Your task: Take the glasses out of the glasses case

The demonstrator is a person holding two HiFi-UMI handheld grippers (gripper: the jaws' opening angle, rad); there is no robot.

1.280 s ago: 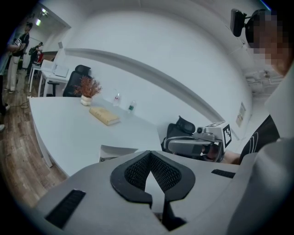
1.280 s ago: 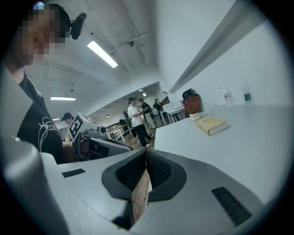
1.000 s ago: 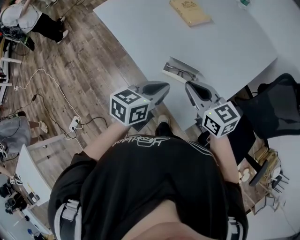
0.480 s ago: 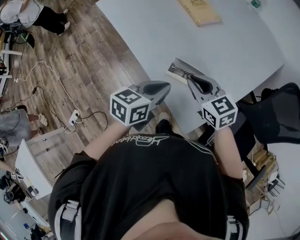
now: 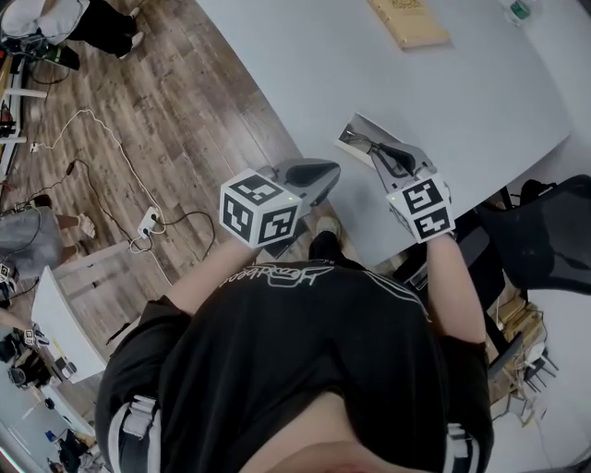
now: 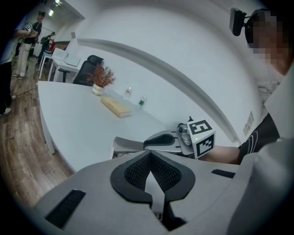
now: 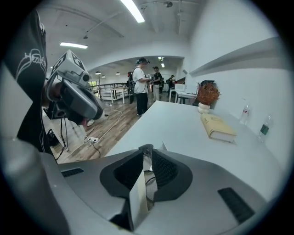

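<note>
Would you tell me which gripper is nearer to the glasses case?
Right. The right gripper is directly over the open glasses case on the table; the left gripper hangs apart from it, off to the case's left.

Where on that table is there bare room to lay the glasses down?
The widest bare stretch of table lies between the glasses case and the book. Bare too left of the case, along the table's edge. Crowded only at the case, under the right claw.
</note>
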